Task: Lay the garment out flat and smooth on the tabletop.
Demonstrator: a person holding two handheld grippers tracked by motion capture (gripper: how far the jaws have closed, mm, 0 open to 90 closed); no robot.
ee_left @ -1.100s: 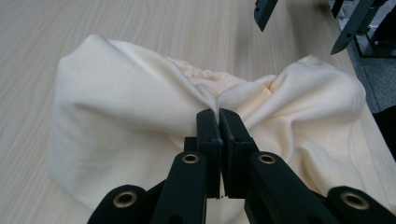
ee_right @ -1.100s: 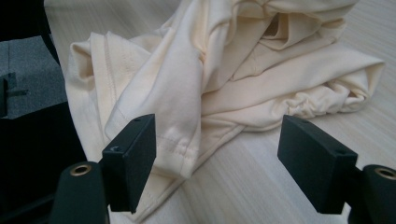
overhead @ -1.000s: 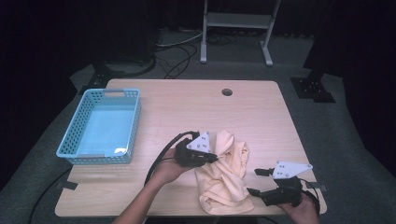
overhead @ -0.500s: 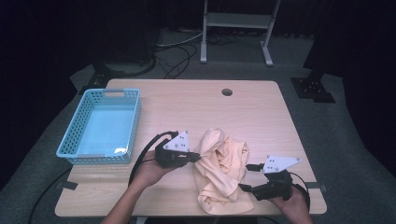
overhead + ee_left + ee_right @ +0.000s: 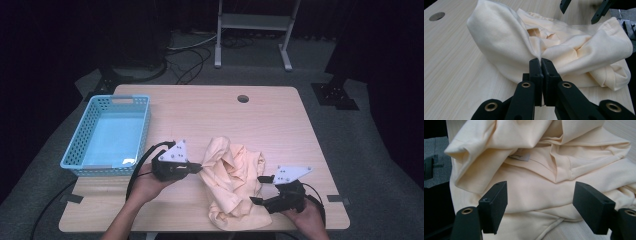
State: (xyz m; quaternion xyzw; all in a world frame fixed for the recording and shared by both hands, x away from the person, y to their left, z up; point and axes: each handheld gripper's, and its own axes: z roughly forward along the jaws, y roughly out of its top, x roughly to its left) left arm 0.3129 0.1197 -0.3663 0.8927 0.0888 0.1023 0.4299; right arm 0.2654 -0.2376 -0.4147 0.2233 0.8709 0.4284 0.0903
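A crumpled pale yellow garment (image 5: 231,180) lies on the wooden table (image 5: 210,112), near its front edge. My left gripper (image 5: 196,168) is at the garment's left edge, shut on a pinch of the fabric (image 5: 540,53). In the left gripper view the cloth bunches up from the closed jaws. My right gripper (image 5: 257,190) stands open at the garment's right side, its jaws spread wide over the folds (image 5: 536,180) with a small label (image 5: 520,157) showing. Nothing is held between them.
A light blue plastic basket (image 5: 111,134) sits on the left part of the table. A round cable hole (image 5: 243,98) is near the far edge. Black cables (image 5: 137,170) trail from my grippers. Beyond the table stand a metal frame (image 5: 252,30) and dark floor.
My left gripper has pulled leftward with the fabric in it, stretching the garment. The right gripper has shifted left toward the garment's right side.
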